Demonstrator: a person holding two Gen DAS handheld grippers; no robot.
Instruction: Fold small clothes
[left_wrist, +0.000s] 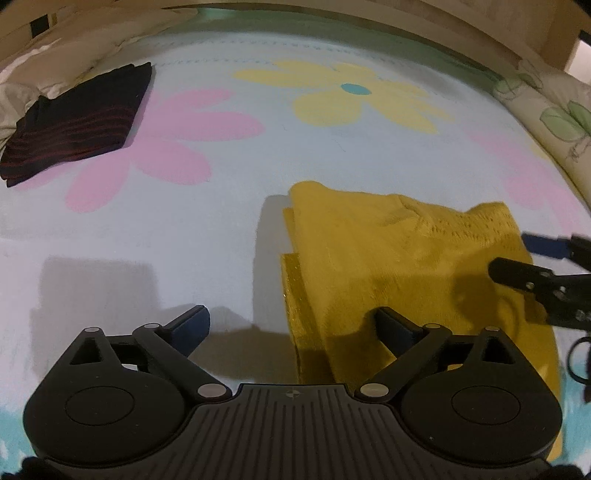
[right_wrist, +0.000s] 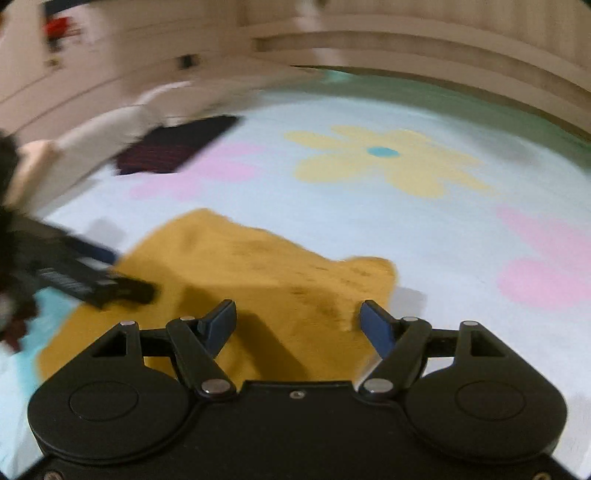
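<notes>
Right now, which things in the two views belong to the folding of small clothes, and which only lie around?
For the job:
- yellow garment, half folded on the bed
- dark red-striped garment, already folded, far left
- left gripper, open
- right gripper, open

Just lying about:
- flower-print bedsheet
- leaf-print pillow
- pale bedding behind the striped garment

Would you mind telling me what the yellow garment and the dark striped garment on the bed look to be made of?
The yellow garment looks like a soft knit, perhaps fleece or wool: matte, fuzzy surface, with an openwork knitted band near its far edge. The dark striped garment seems a thinner, smooth fabric, likely a cotton jersey: it lies flat in crisp folded layers with fine red stripes. Neither can be settled by sight alone.
</notes>
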